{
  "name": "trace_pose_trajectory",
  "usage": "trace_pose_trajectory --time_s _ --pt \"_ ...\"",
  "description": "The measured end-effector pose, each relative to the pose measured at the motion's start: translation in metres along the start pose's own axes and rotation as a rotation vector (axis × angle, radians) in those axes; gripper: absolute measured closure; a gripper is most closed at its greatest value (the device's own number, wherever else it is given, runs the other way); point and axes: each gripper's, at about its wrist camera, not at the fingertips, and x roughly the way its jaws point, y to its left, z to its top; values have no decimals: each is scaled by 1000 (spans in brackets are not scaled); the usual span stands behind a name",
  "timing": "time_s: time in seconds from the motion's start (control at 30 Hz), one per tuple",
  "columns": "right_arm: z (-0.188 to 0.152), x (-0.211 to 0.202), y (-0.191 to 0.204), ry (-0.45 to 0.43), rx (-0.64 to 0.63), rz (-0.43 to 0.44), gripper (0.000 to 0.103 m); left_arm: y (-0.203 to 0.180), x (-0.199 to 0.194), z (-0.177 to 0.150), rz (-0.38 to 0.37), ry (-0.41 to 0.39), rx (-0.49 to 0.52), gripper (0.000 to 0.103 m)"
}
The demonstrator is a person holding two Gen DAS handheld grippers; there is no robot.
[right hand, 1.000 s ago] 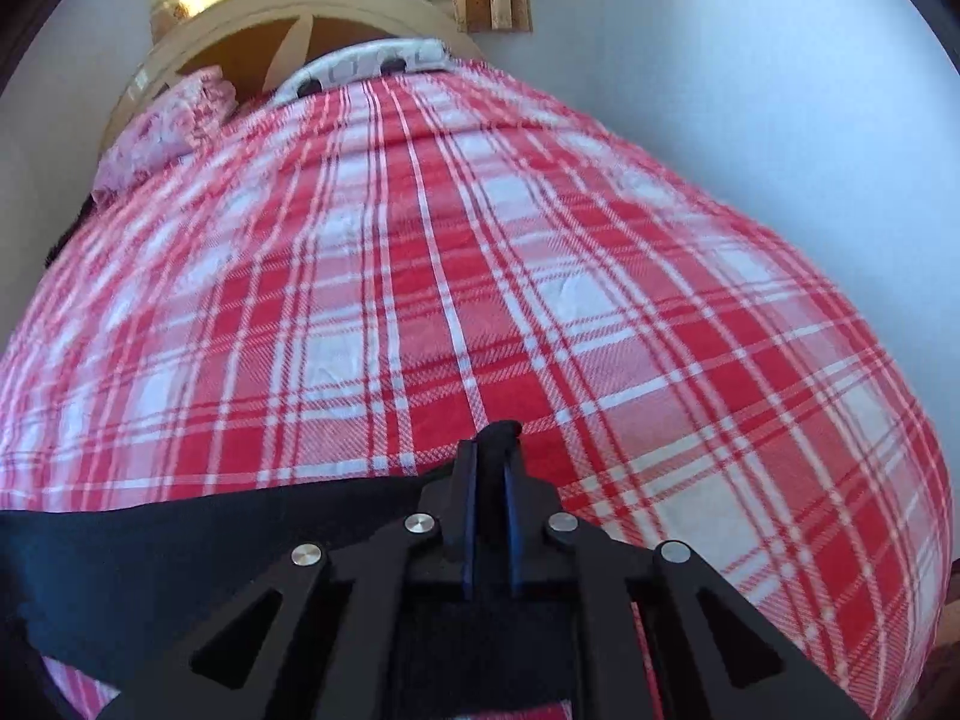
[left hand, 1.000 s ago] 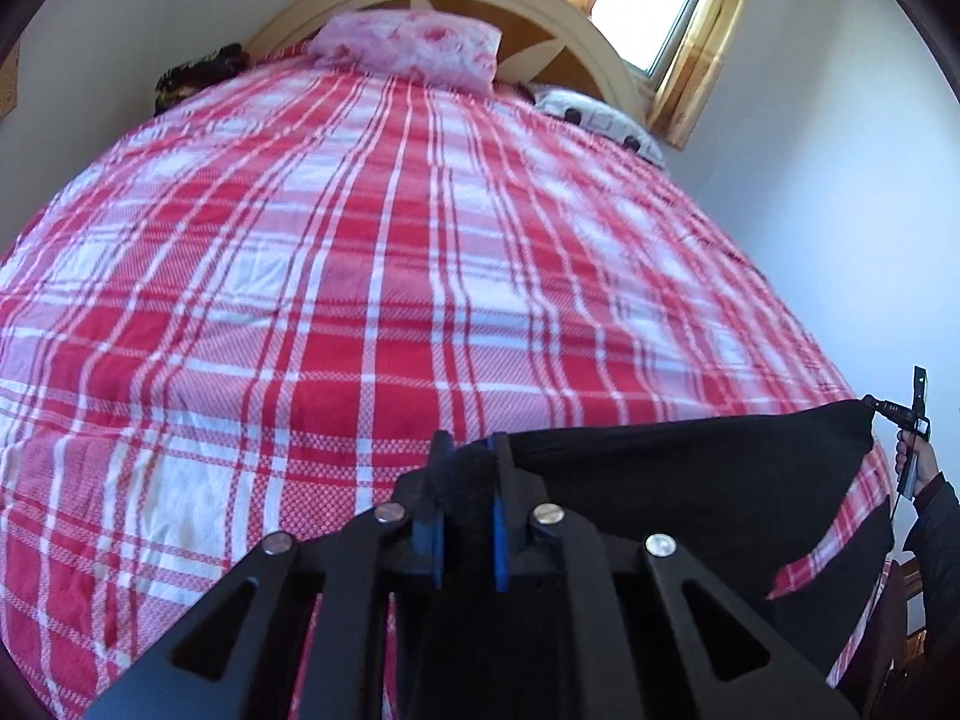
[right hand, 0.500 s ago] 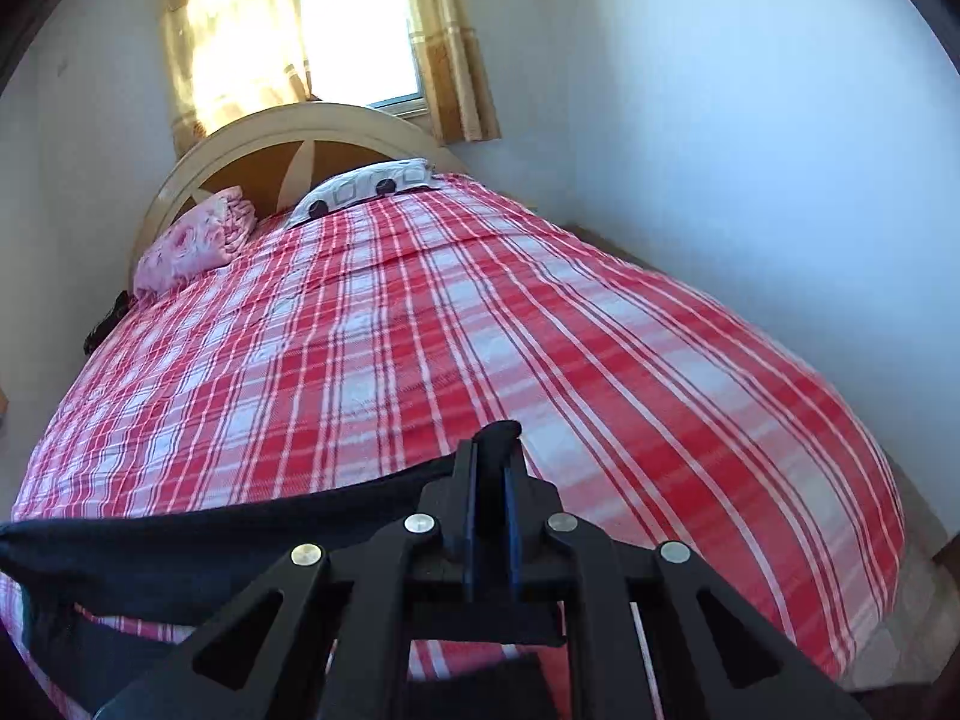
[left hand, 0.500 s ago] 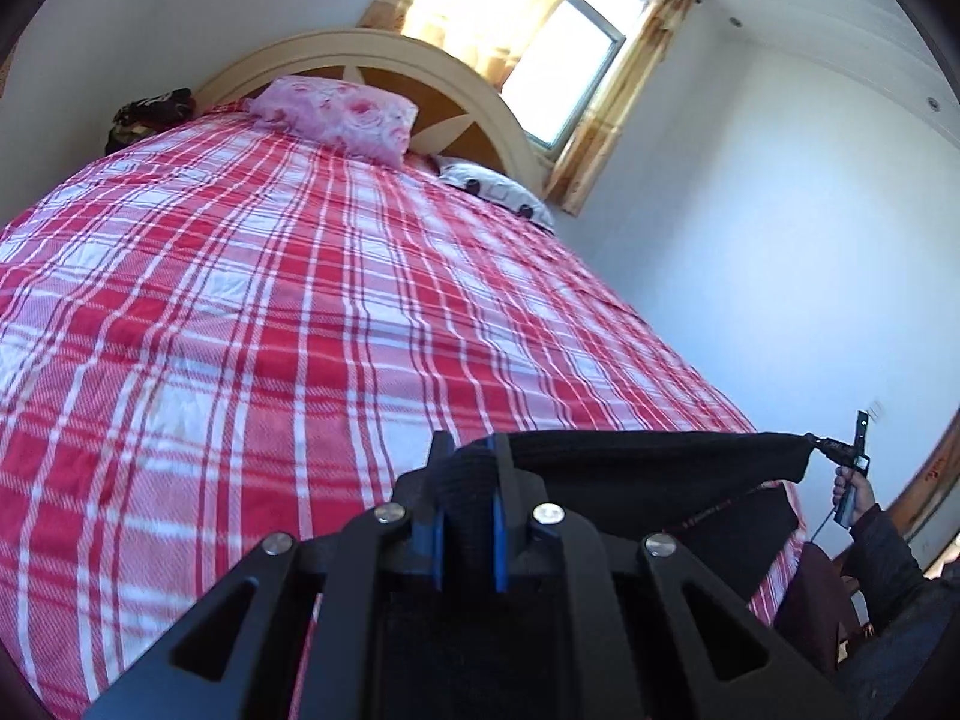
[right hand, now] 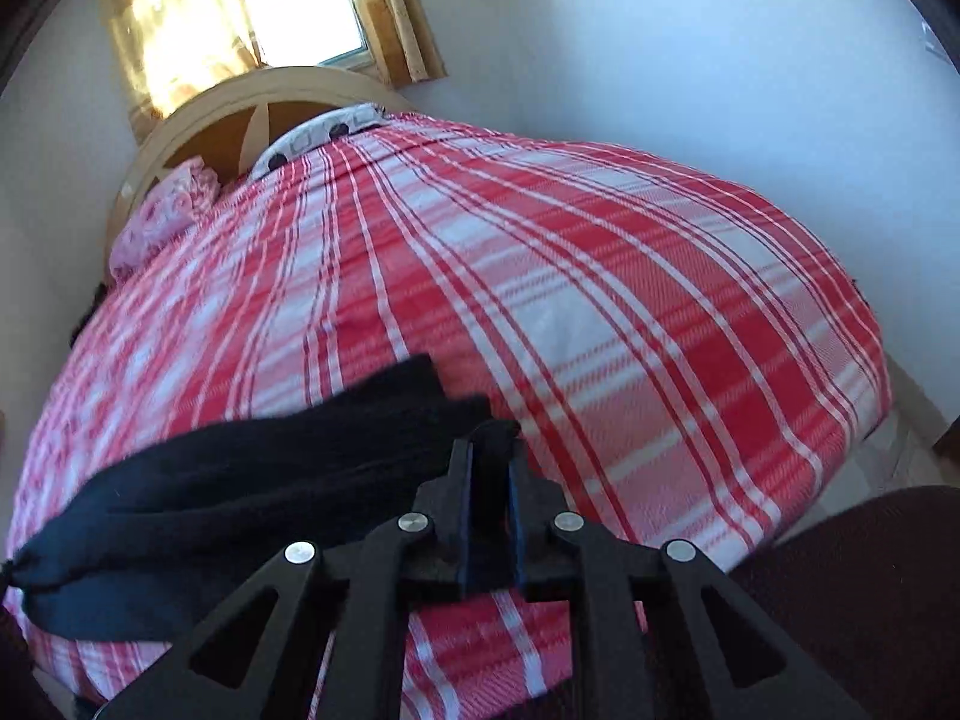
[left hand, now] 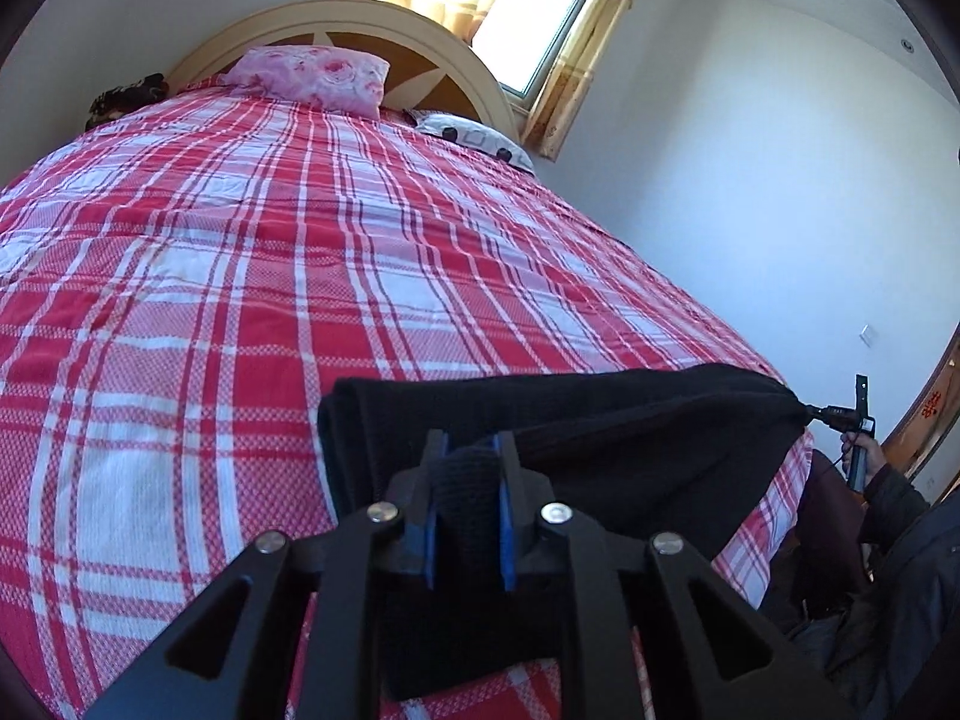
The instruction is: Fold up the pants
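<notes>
Black pants (left hand: 630, 420) lie stretched across the near end of the red plaid bed (left hand: 240, 300), their left end doubled over. My left gripper (left hand: 468, 450) has a bunch of the black fabric between its blue pads, and its jaws are opening. At the far right the right gripper (left hand: 831, 415) pinches the other end of the pants, with a hand (left hand: 855, 456) around its handle. In the right wrist view the pants (right hand: 240, 480) run off to the left, and the right gripper (right hand: 489, 450) has fabric between its pads while its jaws are opening.
A pink floral pillow (left hand: 312, 75) and a white patterned pillow (left hand: 474, 138) lie by the curved headboard (left hand: 360, 24). A white wall (left hand: 750, 180) runs along the bed's right side. A dark sleeve (left hand: 894, 504) is at the lower right.
Both grippers have swung along the bed's near end with the pants and tilted. A doubled-over end of the pants now shows past the left gripper. The pads of both stand slightly wider apart.
</notes>
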Motion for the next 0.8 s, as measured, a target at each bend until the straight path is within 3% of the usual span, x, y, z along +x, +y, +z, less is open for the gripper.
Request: trace_pose_trajectory --time_s 0.03,0.07,0.1,0.17,0.27,0.43,0.5,0.67,0.8 --pt "-3 -1 0 5 -1 -9 89 -3 -2 -1 3 -1 17 83" --pt "-6 -4 -3 9 10 -27 75 -3 -4 -2 2 -5 22 80" --pt "-8 -7 -6 7 23 -42 55 -4 -7 -2 4 -10 30 76" --pt "-12 -17 -12 -14 39 -105 36 -6 -14 -6 11 -11 48 71" --pt "-16 -38 -17 -64 69 -194 36 -7 -20 -12 28 2 64 59" --pt "-21 -75 17 -193 78 -222 36 -10 -28 -24 55 13 64 53" --pt "-24 -81 57 -209 36 -115 36 -11 -34 -26 72 2 51 42" --pt "-50 -57 198 -117 -267 162 36 -9 -50 -33 98 -23 14 38" --pt "-84 -34 289 -24 -425 379 36 -5 -55 -34 122 -36 -15 38"
